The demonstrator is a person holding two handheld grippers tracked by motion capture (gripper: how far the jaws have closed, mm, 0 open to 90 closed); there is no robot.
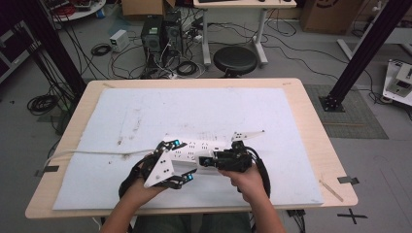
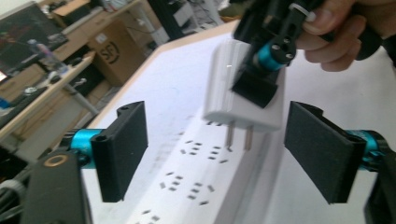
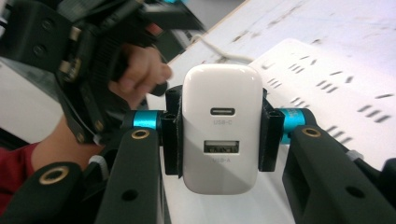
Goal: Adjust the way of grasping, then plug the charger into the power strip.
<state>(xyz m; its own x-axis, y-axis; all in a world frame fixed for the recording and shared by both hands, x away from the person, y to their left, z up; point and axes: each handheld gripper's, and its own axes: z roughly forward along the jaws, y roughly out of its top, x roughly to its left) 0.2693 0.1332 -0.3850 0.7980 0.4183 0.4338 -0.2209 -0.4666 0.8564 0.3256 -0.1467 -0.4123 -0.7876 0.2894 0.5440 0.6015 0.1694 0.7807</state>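
— Clamped between the right gripper (image 3: 218, 135)'s two black jaws, closest to its camera, is a white USB charger (image 3: 221, 128), its USB-C and USB-A ports facing the lens.

— And where does it sit over the table?

— Just above the white power strip (image 2: 187, 186), prongs pointing down at a row of sockets, not yet in; the person's right hand (image 1: 248, 180) holds that gripper at the strip's right end.

— The other one?

— Left gripper (image 2: 215, 154) has its jaws spread wide with nothing between the pads, one on each side of the strip. From the high view the left hand (image 1: 138, 187) holds it tilted over the strip's left end.

— Anything around?

— A white cord (image 1: 87, 153) runs left off the strip across the pale mat (image 1: 204, 107) on the wooden table (image 1: 316, 126). A black stool (image 1: 235, 59) and floor cables lie beyond.
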